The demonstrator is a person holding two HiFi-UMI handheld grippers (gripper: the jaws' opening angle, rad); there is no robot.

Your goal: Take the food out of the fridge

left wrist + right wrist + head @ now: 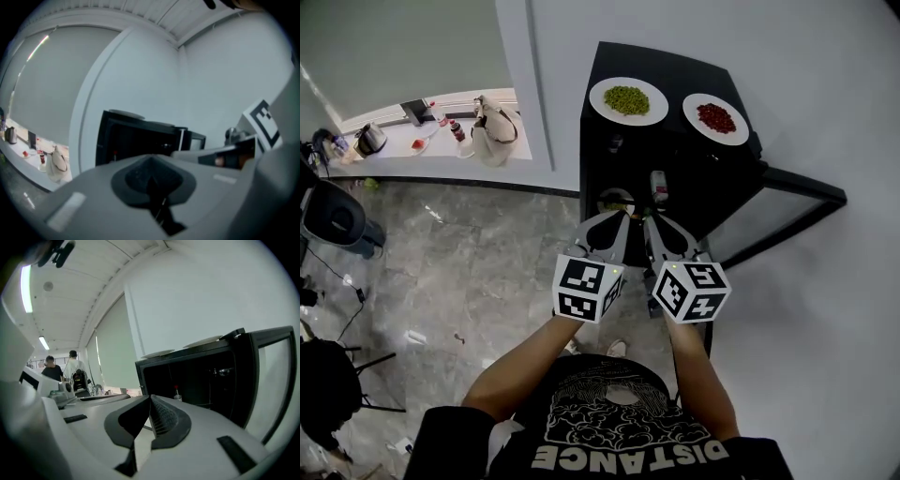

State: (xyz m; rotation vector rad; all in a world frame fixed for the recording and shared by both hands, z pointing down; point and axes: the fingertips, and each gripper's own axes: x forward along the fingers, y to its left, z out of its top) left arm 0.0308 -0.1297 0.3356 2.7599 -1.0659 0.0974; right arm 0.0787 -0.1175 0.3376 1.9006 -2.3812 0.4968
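Note:
A black mini fridge (673,86) stands against the white wall with its door (797,202) swung open to the right. On top sit a plate of green food (628,100) and a plate of red food (715,118). Inside, a plate (617,199) and a small bottle (659,185) show dimly. My left gripper (614,225) and right gripper (661,225) are side by side just in front of the opening, both shut and empty. The left gripper view has its jaws (150,159) closed before the fridge (136,140). The right gripper (150,399) faces the bottle (176,393).
A windowsill counter (441,141) at the left holds a bag (494,127), a kettle (370,138) and small bottles. A grey chair (333,216) stands on the marble floor at far left. Two people (49,369) stand far off in the right gripper view.

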